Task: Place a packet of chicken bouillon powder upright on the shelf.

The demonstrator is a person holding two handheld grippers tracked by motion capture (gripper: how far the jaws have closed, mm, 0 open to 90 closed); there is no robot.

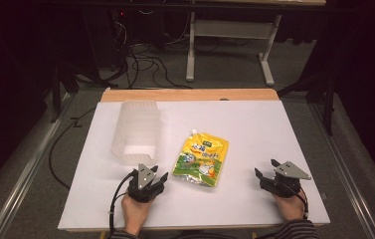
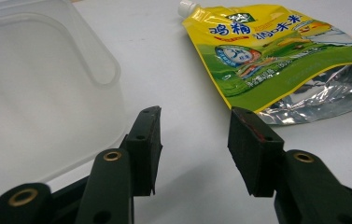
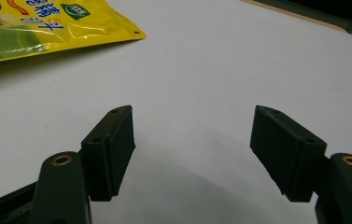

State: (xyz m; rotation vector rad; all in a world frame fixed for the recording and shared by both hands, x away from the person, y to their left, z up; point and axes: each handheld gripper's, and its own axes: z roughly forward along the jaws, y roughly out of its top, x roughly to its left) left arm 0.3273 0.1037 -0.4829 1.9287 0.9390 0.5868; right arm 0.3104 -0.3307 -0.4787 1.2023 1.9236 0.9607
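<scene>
The left claw (image 1: 151, 178) sits at about seven o'clock on the white surface (image 1: 254, 124), its jaws parted to a middling gap with nothing between them and bare surface under the tips. In the left gripper view the yellow spouted pouch (image 2: 276, 56) lies flat at one o'clock just beyond the tips, and the clear plastic container (image 2: 38, 88) stands at eleven o'clock, close beside the left jaw; neither is touched. The right claw (image 1: 268, 172) rests at five o'clock, its jaws spread wider, holding nothing. From it, the pouch is well apart at ten o'clock. From above, the pouch lies near the centre, between the two claws.
</scene>
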